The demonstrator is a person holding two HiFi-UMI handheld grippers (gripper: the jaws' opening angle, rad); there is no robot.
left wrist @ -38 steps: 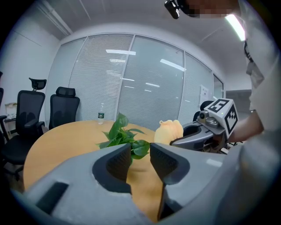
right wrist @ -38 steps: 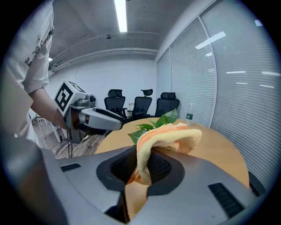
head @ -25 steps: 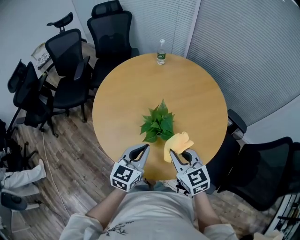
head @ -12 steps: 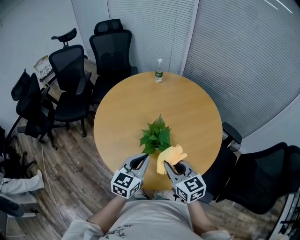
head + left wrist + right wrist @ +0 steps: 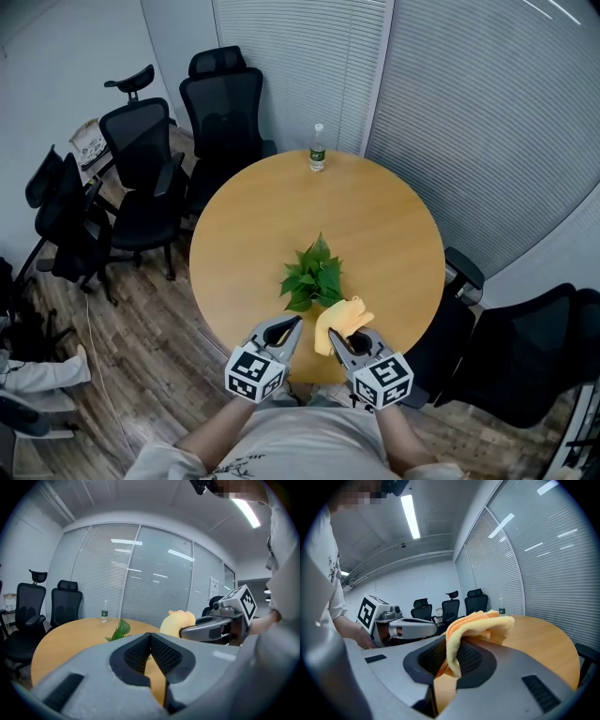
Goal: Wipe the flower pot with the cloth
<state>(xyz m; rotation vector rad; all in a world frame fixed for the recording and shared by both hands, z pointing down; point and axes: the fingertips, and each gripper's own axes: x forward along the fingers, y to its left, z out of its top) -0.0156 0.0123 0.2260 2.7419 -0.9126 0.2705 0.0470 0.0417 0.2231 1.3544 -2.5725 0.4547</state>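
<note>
The right claw (image 5: pixel 341 339) grips the yellow cloth (image 5: pixel 341 317) just beside the potted plant (image 5: pixel 313 277); the left claw (image 5: pixel 290 326) is closed, empty.

Office meeting room. A round wooden table (image 5: pixel 375 216) spreads ahead of the left gripper (image 5: pixel 292 322). Black swivel chairs (image 5: pixel 141 155) cluster off to its left, closed blinds (image 5: pixel 487 122) cover glass partition walls beyond its tips, and a strip light (image 5: pixel 246 513) glows on the ceiling above it.
</note>
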